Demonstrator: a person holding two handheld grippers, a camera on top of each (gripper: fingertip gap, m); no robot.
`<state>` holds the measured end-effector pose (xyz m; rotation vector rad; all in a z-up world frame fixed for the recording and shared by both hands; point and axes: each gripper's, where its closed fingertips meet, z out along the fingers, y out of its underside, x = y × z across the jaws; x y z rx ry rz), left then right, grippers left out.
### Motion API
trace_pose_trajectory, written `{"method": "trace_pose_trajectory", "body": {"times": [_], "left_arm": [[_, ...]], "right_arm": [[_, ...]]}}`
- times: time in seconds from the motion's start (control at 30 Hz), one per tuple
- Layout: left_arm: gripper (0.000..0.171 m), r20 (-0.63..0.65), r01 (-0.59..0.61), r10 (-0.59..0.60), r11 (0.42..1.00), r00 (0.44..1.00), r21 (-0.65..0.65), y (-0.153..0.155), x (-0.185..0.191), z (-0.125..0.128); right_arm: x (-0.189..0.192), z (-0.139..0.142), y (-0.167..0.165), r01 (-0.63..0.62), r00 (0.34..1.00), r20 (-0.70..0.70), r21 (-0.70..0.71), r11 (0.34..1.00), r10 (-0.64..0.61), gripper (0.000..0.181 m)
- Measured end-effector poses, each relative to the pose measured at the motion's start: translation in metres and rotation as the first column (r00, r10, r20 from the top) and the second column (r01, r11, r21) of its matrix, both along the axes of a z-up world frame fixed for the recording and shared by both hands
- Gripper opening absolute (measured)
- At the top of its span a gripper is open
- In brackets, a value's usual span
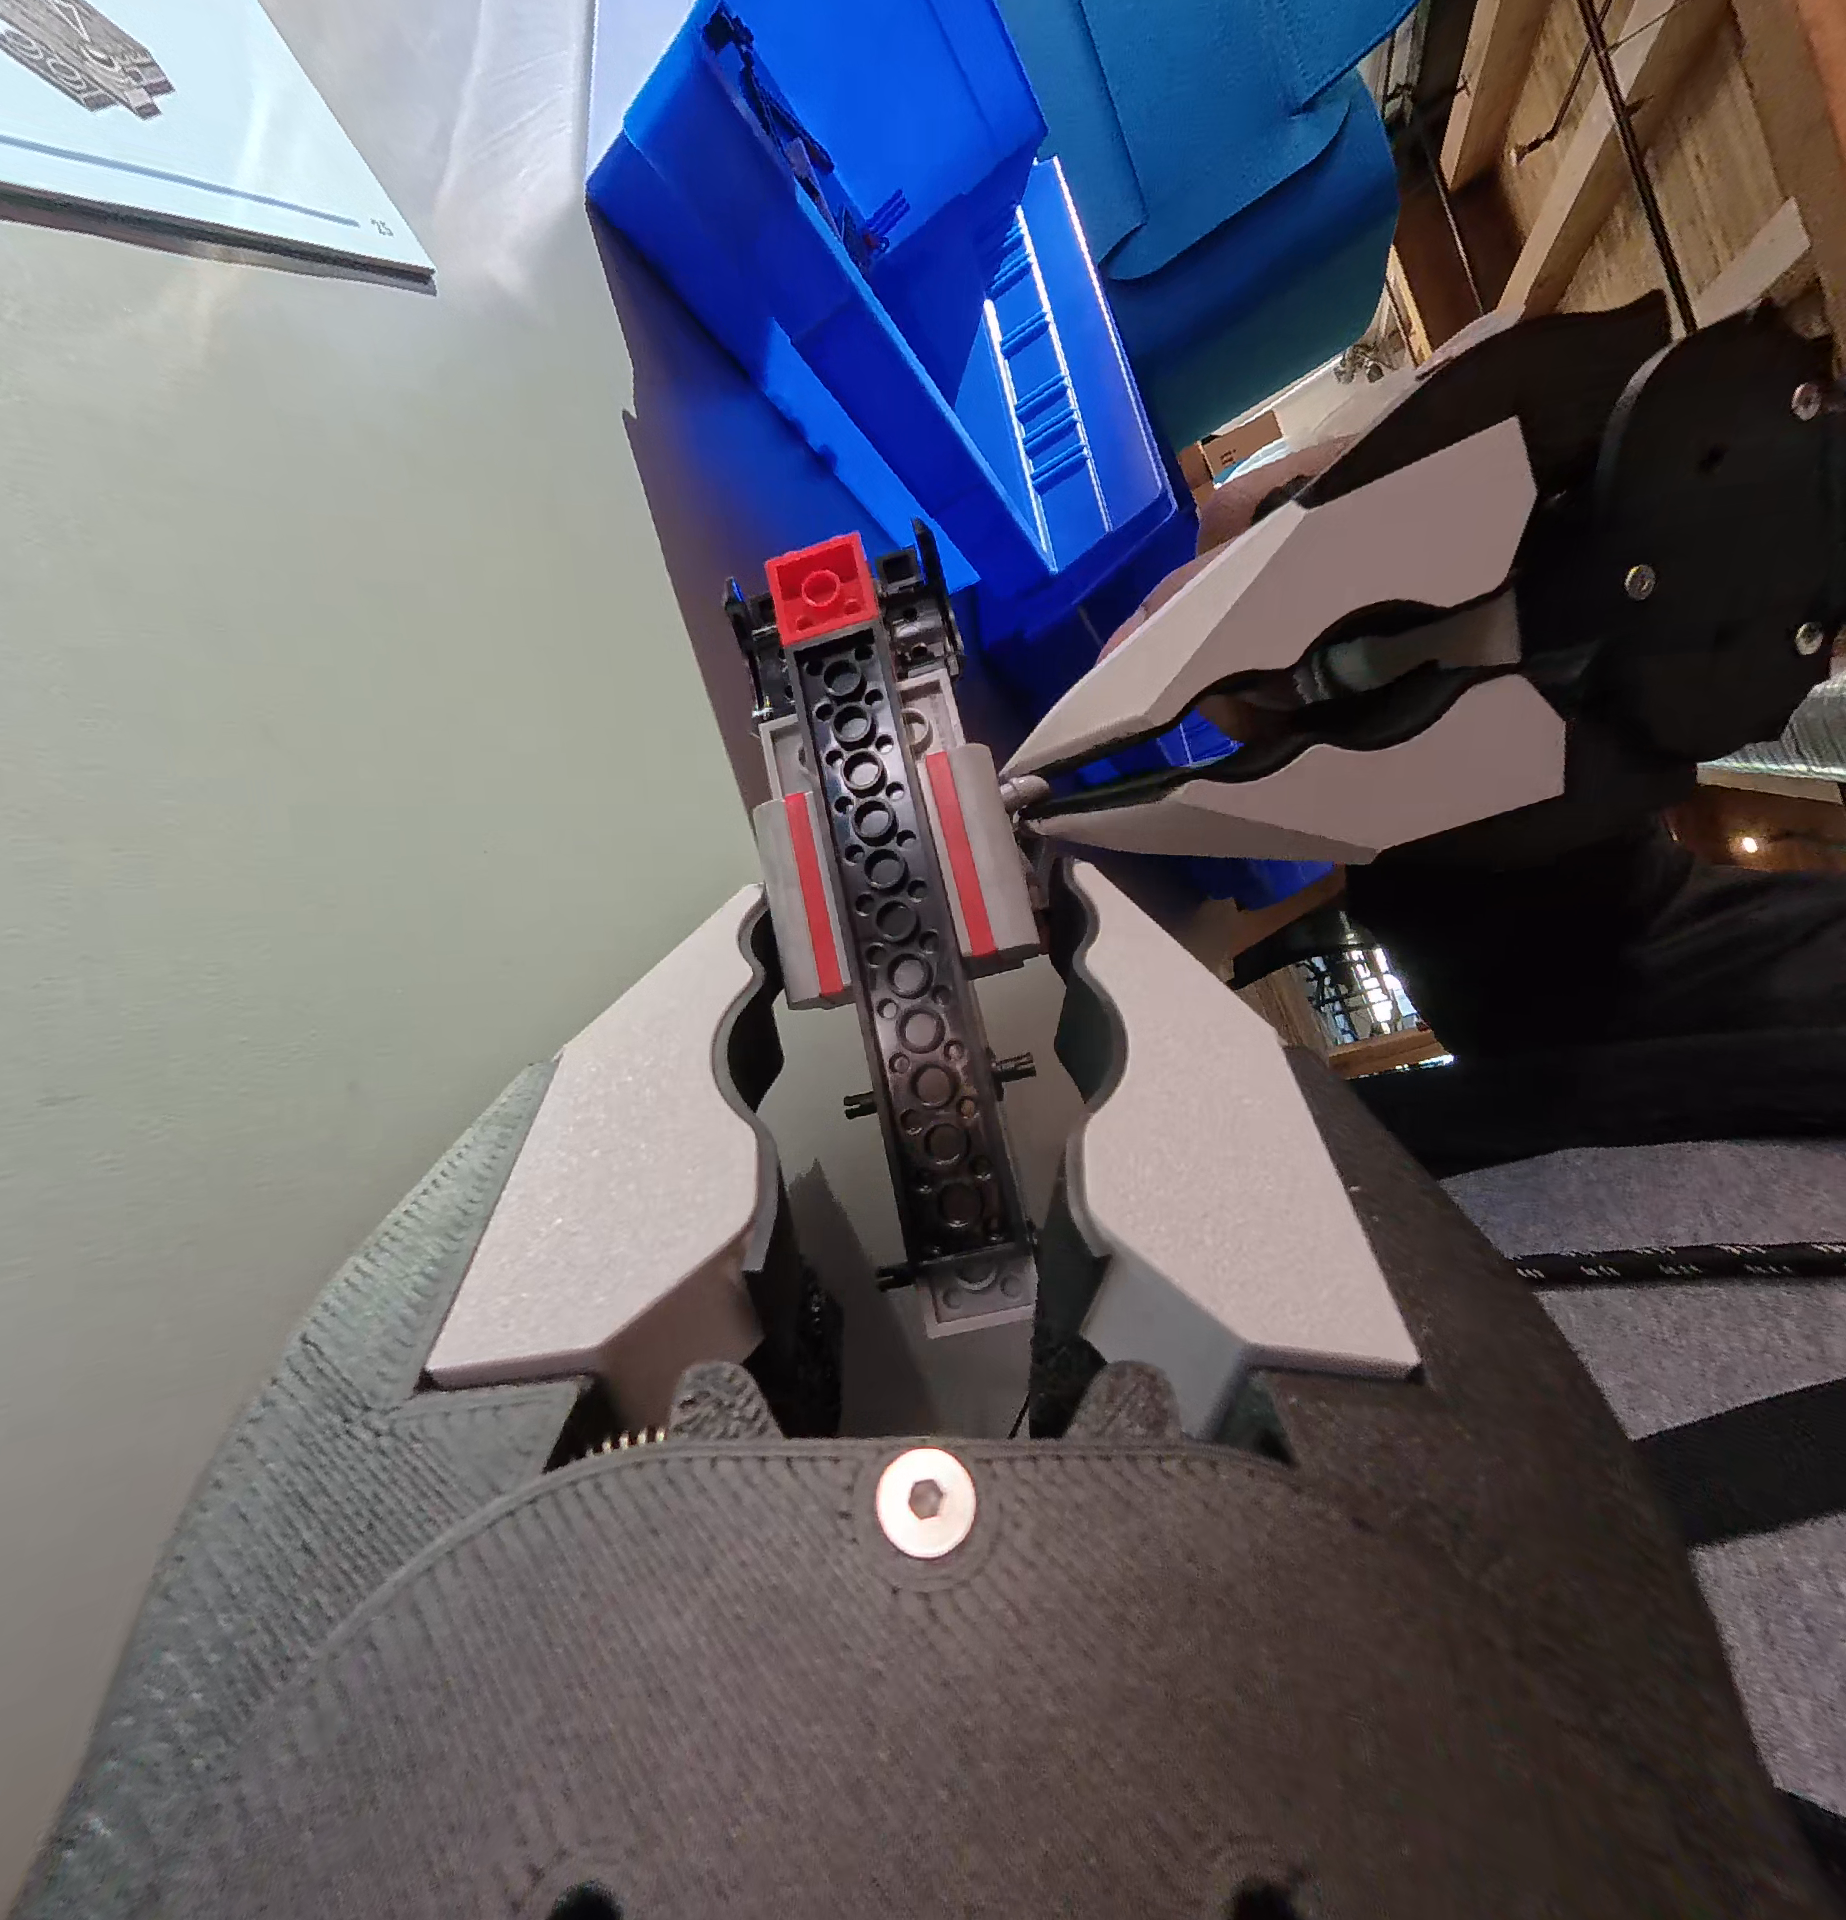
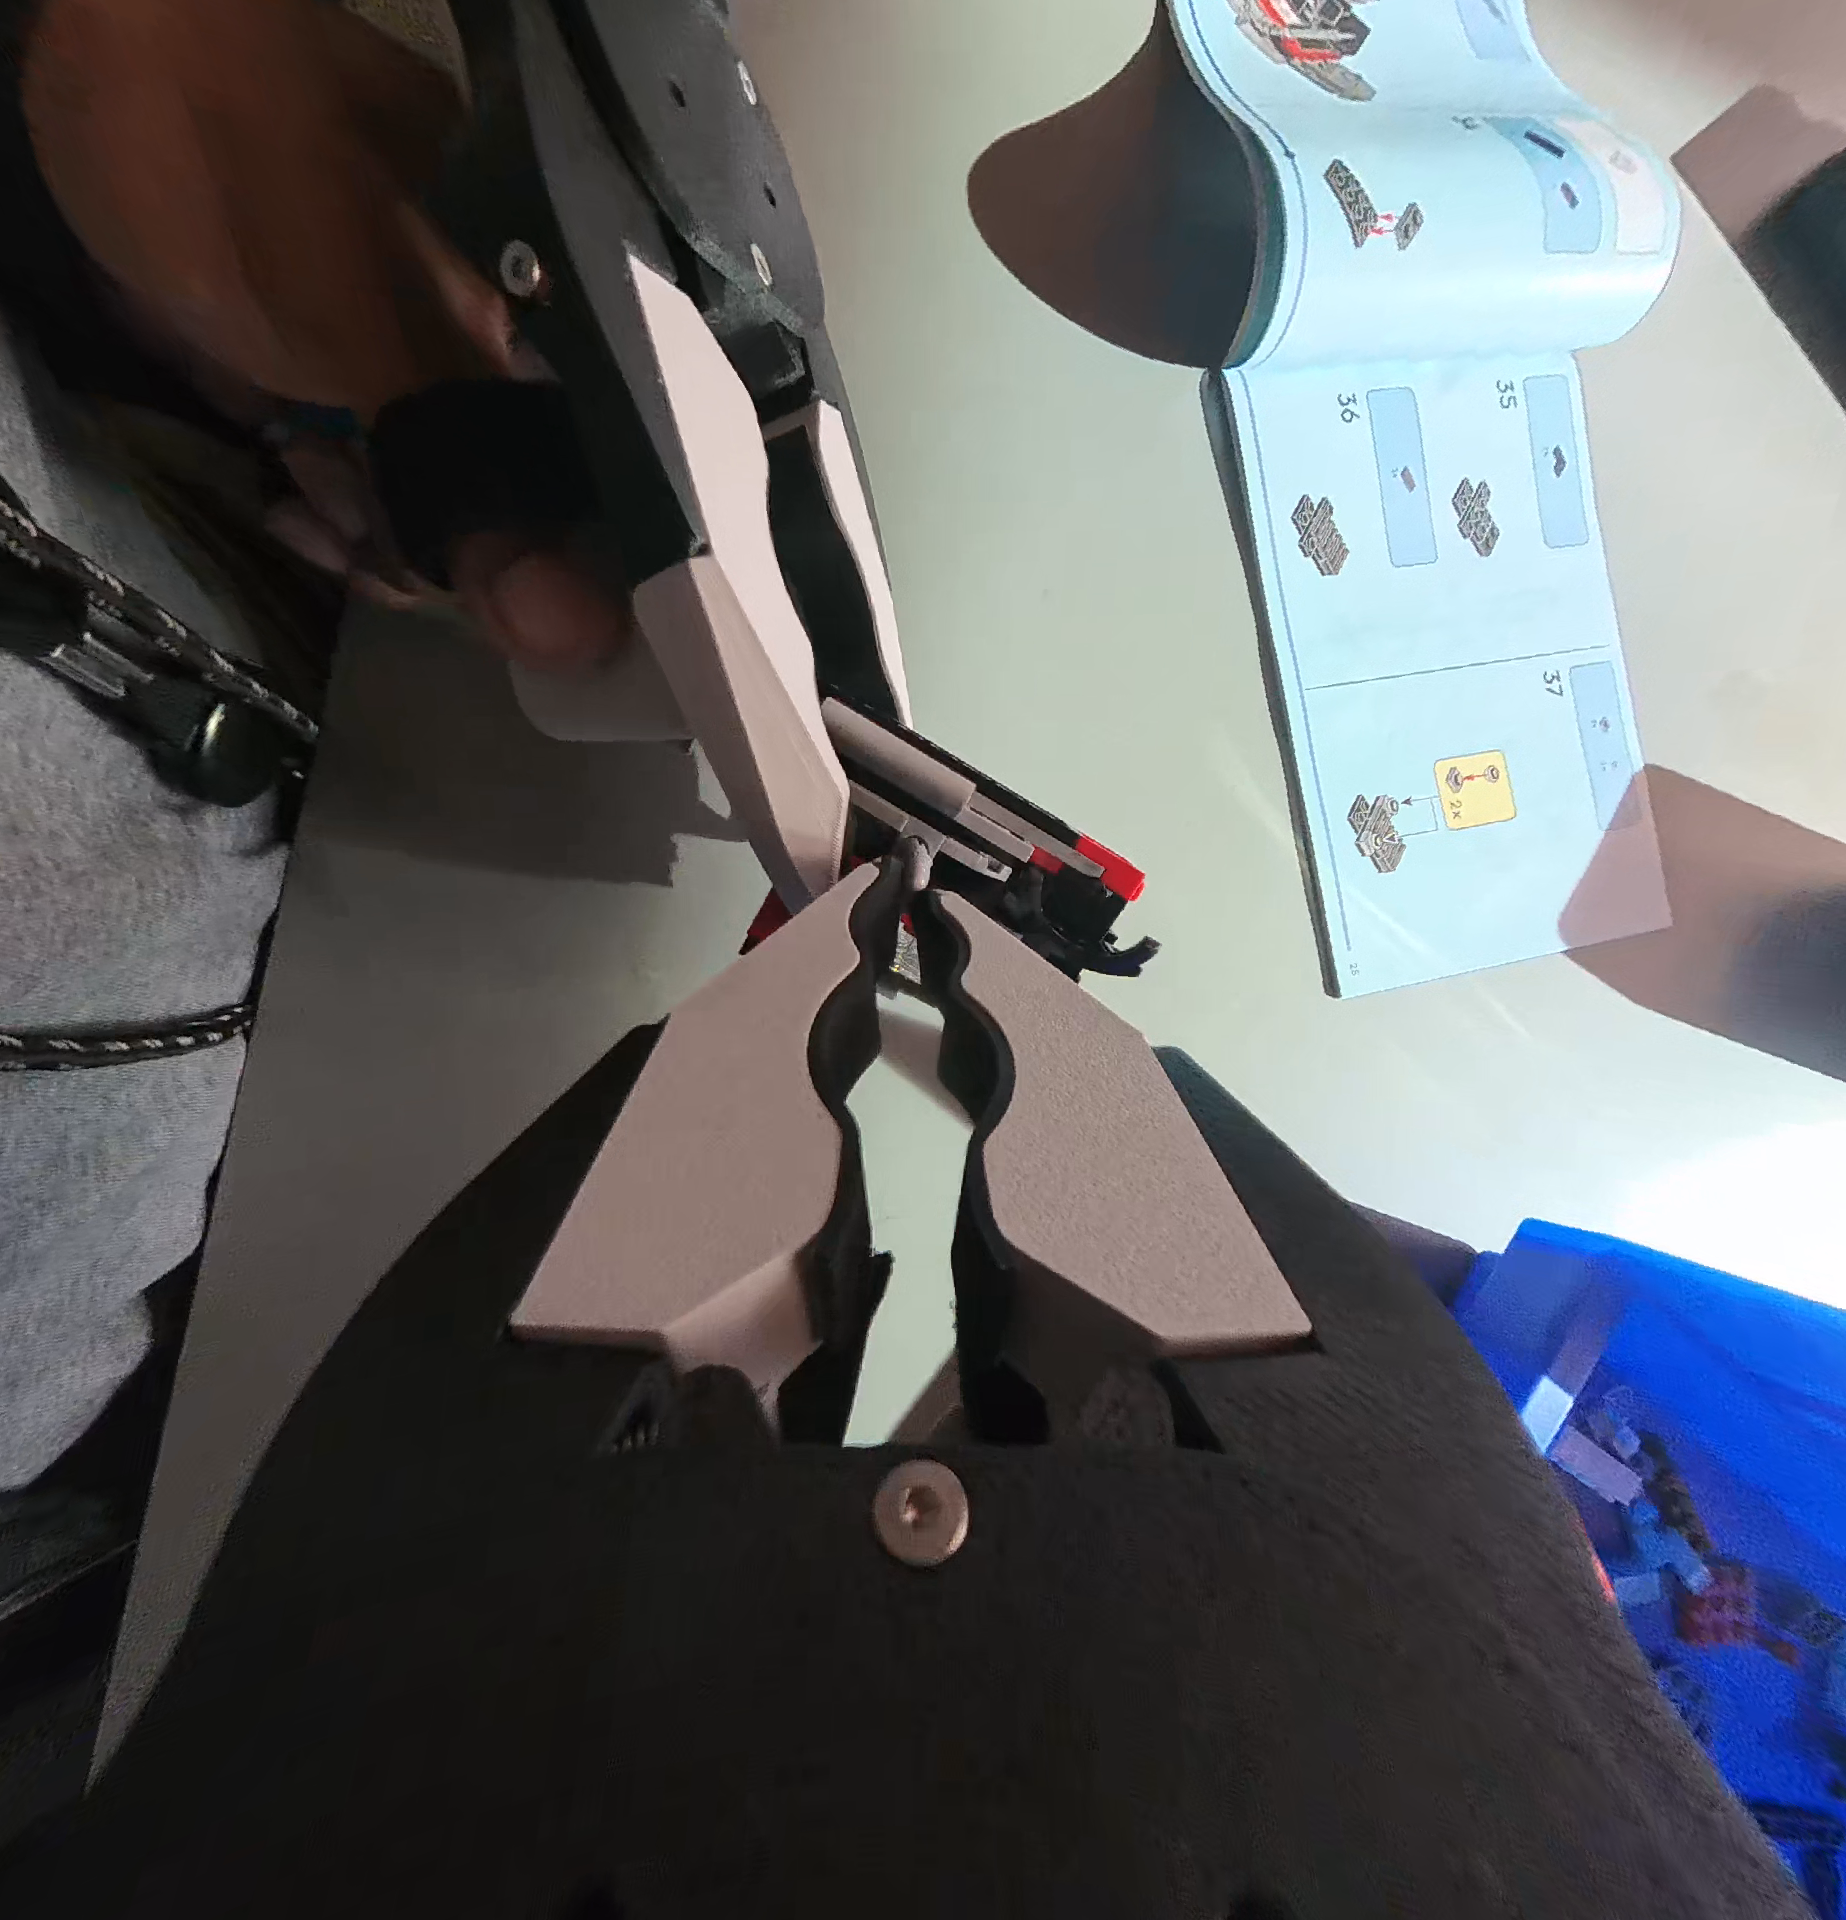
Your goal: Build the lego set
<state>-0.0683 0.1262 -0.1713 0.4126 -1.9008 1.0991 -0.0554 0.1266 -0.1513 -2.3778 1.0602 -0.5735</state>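
while the left tool (image 1: 903,914) clamps the lego model (image 1: 877,821) by its grey-and-red side blocks, held up off the tabletop (image 1: 275,727), the right tool (image 1: 1023,805) is pinched on a small grey pin (image 1: 1014,792) at the model's side. looks mid-build: black spine, red brick (image 1: 820,597) and side blocks are on, pin seating pending. instruction booklet (image 2: 1438,582) lies open nearby, blue parts bin (image 2: 1677,1538) beside it; the left tool's fingers (image 1: 1158,1039) crowd the pin's approach.

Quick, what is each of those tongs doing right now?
Left tongs: closed on the lego model, gripping its grey side blocks.
Right tongs: closed on a small grey peg at the model's side.
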Motion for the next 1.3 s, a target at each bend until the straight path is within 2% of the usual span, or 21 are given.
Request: {"method": "trace_pose_trajectory", "body": {"times": [0.47, 0.73, 0.93, 1.03, 1.3], "left_arm": [[0.051, 0.177, -0.022, 0.021, 1.0, 0.984, 0.007, 0.001, 0.008, -0.001], [0.051, 0.213, 0.006, -0.015, 0.999, 0.977, 0.041, 0.0, 0.003, -0.004], [0.051, 0.236, 0.039, -0.056, 0.996, 0.97, 0.078, 0.0, -0.002, -0.006], [0.051, 0.248, 0.043, -0.063, 0.995, 0.967, 0.085, -0.001, -0.004, -0.007], [0.051, 0.142, 0.061, -0.066, 0.997, 0.988, 0.04, 0.002, -0.006, 0.003]], "right_arm": [[0.005, 0.002, 0.002, 0.109, 0.993, -0.055, 0.093, 0.99, -0.105, 0.004], [0.001, 0.002, 0.003, -0.046, 0.999, -0.021, -0.05, 0.998, 0.045, 0.003], [-0.003, 0.002, 0.005, -0.202, 0.979, -0.021, -0.181, 0.963, 0.201, 0.002], [-0.005, 0.002, 0.007, -0.253, 0.968, -0.048, -0.2, 0.947, 0.248, 0.0], [-0.007, 0.009, 0.01, -0.281, 0.96, -0.04, -0.133, 0.951, 0.278, 0.0]]}}
